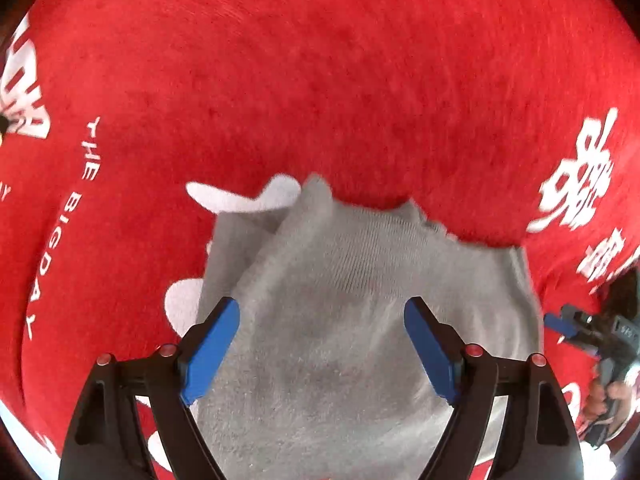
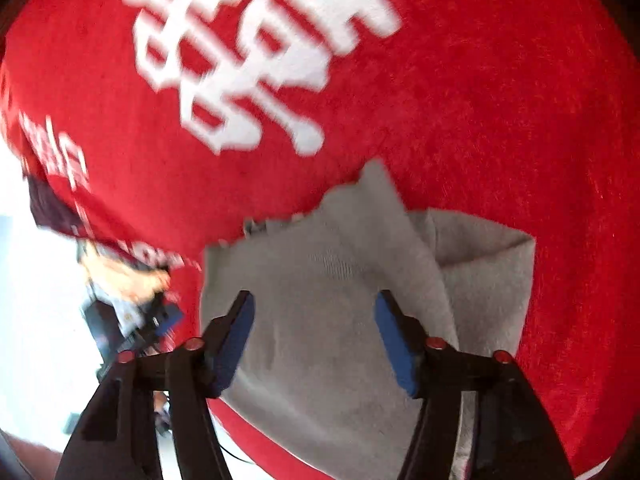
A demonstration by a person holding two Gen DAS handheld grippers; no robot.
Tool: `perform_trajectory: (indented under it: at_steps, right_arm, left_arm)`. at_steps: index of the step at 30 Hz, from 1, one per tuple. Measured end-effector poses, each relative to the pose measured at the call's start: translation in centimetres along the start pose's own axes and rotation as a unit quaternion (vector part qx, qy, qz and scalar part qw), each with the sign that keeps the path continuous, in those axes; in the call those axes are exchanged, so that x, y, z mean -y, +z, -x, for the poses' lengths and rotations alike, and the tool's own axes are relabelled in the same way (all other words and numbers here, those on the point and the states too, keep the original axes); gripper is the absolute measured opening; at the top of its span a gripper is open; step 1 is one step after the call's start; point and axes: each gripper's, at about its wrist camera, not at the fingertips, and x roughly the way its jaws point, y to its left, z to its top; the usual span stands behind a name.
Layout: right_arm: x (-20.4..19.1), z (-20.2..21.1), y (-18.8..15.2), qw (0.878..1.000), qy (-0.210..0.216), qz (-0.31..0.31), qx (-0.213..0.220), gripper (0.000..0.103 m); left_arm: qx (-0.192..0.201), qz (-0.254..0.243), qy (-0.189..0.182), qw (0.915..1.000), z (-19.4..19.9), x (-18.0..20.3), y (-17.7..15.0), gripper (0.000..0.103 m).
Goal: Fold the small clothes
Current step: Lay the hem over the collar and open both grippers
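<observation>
Surface: red cloth (image 1: 320,80) is covering the table, with a short plush nap that is probably giving some grip, so the garment may drag on it instead of sliding.
Print: white lettering (image 2: 248,52) is running over the red cloth beyond the garment and to both sides of it; some white shapes are lying partly under the garment.
Room: little is showing past the edge of the red cloth, only a bright washed-out area to the garment's left in the right wrist view; too blurred to tell more.
Garment: grey knit garment (image 1: 352,320) is lying on the red cloth, right beneath both grippers, with one part already doubled over itself.
Handling: judging from its ribbed knit and soft wrinkles, it is light, limp and stretchy, not fragile and not slippery; it is likely to sag and bunch when lifted.
Hold: corners and hemmed edges are looking like the best places to pinch, since the middle would only gather into a lump.
Left gripper (image 1: 322,320): its jaws are standing wide apart over the garment, holding nothing.
Right gripper (image 2: 314,314): its jaws are likewise spread over the garment, gripping nothing.
</observation>
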Motion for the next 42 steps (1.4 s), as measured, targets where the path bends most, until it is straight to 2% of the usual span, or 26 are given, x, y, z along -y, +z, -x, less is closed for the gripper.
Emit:
perform_trajectory:
  at_steps: [5,8,10,11,13,15,16,18,22,29,37,42]
  right_arm:
    - [-0.9,-4.0,1.0,0.999,-0.010,0.019,-0.032,0.056]
    - [-0.1,-5.8,2.4,0.998,-0.060,0.023,-0.028,0.055]
    - [1.1,-5.9,3.1,0.996,-0.088,0.019,-0.012,0.050]
    - [1.9,-5.6,3.3,0.996,-0.086,0.012,-0.002,0.046]
    - [2.7,-5.0,3.4,0.997,-0.075,0.001,0.008,0.044]
    - [2.9,-4.5,3.2,0.997,-0.075,0.002,0.013,0.044]
    - [2.8,-4.1,2.9,0.997,-0.082,0.007,0.015,0.044]
    - [2.5,-3.5,2.8,0.995,-0.096,0.008,0.015,0.045]
    - [1.7,-1.9,2.0,0.996,-0.092,0.003,0.014,0.059]
    - [-0.8,-1.0,-2.5,0.998,-0.060,0.020,-0.016,0.062]
    - [-4.7,-4.2,-8.2,0.995,-0.053,0.042,-0.068,0.062]
    - [-7.3,-6.2,-11.7,0.994,-0.057,0.044,-0.084,0.063]
  left_arm:
    - [-0.023,-0.010,0.002,0.9997,-4.5,2.3,0.4,0.085]
    - [-0.015,0.003,0.041,0.9990,-6.7,2.0,1.1,0.085]
    - [-0.008,0.027,0.055,0.9981,-7.4,0.8,1.7,0.084]
    - [-0.008,0.037,0.052,0.9979,-7.5,0.2,1.8,0.084]
    - [-0.005,0.041,0.044,0.9982,-7.2,-0.4,2.0,0.084]
    - [-0.008,0.023,0.066,0.9975,-6.6,-0.4,1.9,0.085]
    - [-0.011,0.015,0.090,0.9958,-6.2,-0.5,1.8,0.085]
    - [-0.023,0.019,0.089,0.9956,-5.3,-1.3,1.3,0.085]
    - [-0.034,0.025,0.088,0.9952,-2.3,-2.9,-1.0,0.084]
    - [-0.063,0.050,0.087,0.9930,1.4,-5.1,-7.5,0.085]
    - [-0.075,0.091,0.071,0.9904,1.6,-5.9,-10.7,0.084]
    - [-0.082,0.073,0.078,0.9909,1.7,-6.0,-11.7,0.085]
